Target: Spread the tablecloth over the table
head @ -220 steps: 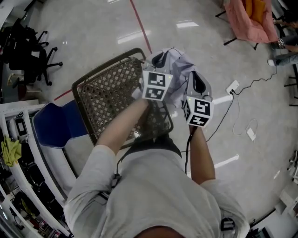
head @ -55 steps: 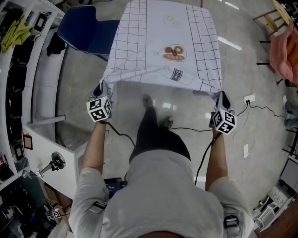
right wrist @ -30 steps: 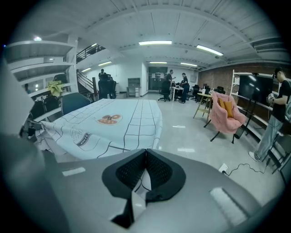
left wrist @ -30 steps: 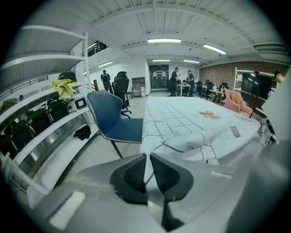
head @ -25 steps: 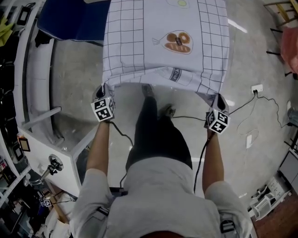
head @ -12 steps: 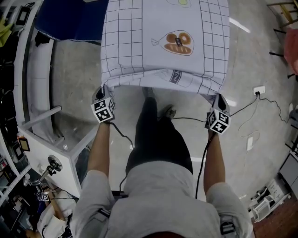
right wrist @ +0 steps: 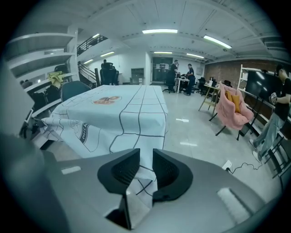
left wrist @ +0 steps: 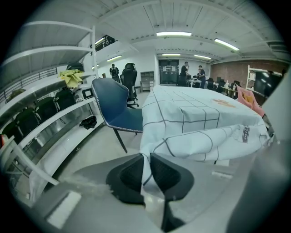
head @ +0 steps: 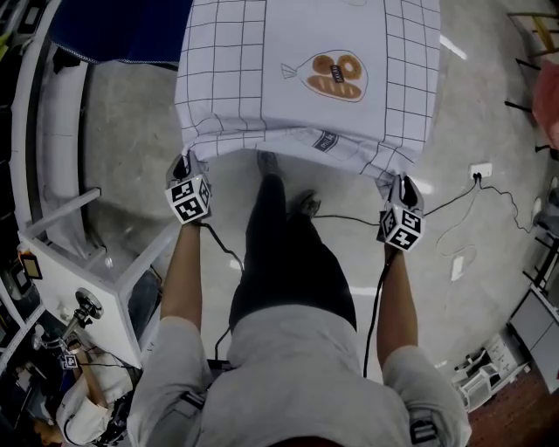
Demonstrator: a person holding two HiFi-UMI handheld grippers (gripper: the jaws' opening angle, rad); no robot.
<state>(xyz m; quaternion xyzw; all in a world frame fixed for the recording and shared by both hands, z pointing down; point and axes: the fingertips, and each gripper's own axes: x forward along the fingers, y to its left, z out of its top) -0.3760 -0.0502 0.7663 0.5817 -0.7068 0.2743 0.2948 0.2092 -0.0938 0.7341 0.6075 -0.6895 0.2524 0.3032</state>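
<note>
The white tablecloth (head: 306,61) with a black grid and a bread print lies spread over the table, and its near hem hangs loose between my hands. My left gripper (head: 181,166) is shut on the near left corner of the cloth. In the left gripper view the cloth (left wrist: 195,113) runs down into that gripper (left wrist: 146,160). My right gripper (head: 400,185) is shut on the near right corner. The right gripper view shows the cloth (right wrist: 122,109) pinched in that gripper (right wrist: 146,154). The table itself is hidden under the cloth.
A blue chair (head: 113,26) stands at the table's far left, also seen as the blue chair (left wrist: 116,107). White shelving (head: 61,253) lines the left side. Cables and a power strip (head: 476,170) lie on the floor at right. A pink cloth (right wrist: 232,107) hangs on a chair.
Nearly nine seconds ago the cloth was bunched between both grippers over a wire basket; now it lies spread on the table. Over the last second both grippers have barely moved.
</note>
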